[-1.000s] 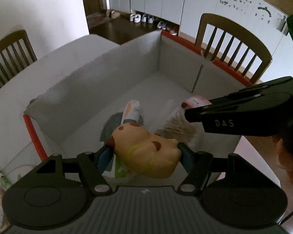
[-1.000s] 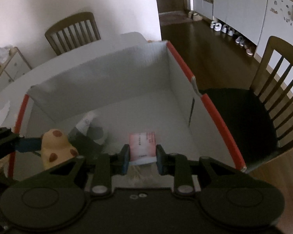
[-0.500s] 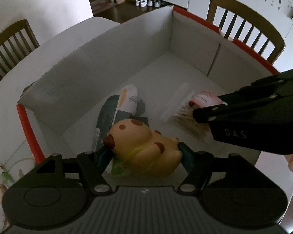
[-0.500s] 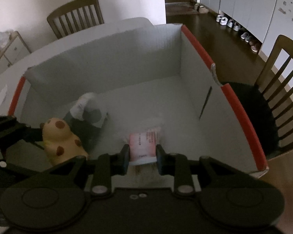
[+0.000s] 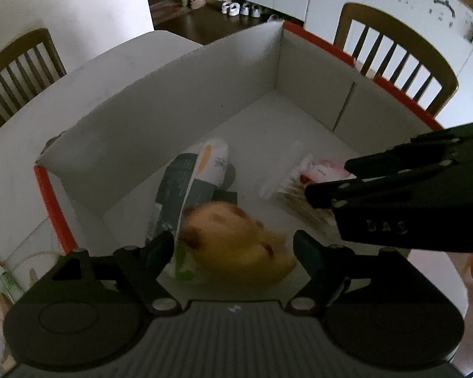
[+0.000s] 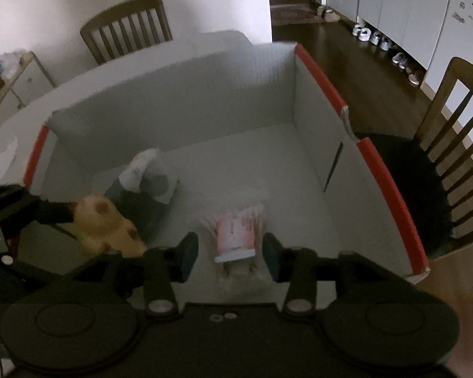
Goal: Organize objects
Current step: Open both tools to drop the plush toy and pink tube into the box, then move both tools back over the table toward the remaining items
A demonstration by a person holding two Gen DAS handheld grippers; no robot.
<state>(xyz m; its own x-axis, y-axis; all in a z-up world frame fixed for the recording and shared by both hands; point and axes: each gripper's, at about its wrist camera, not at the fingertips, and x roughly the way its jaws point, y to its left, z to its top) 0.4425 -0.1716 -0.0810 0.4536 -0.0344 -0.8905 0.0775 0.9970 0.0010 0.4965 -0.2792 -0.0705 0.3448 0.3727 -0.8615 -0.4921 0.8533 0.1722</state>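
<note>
Both grippers gape wide over the white box [image 6: 302, 119]. The yellow toy [image 5: 236, 245] sits blurred between the left gripper [image 5: 233, 249] jaws, the pink packet [image 6: 236, 233] between the right gripper [image 6: 230, 252] jaws, toy at its 9 o'clock.

Both wrist views down into box [image 5: 186, 100]

A home dining room is shown: wooden chairs [image 5: 394, 53] are placed around a white worktop [image 5: 78, 94], shoes [image 6: 384, 44] are lined on the dark wood floor [image 6: 347, 63] beside white cabinets [image 6: 403, 9].
</note>
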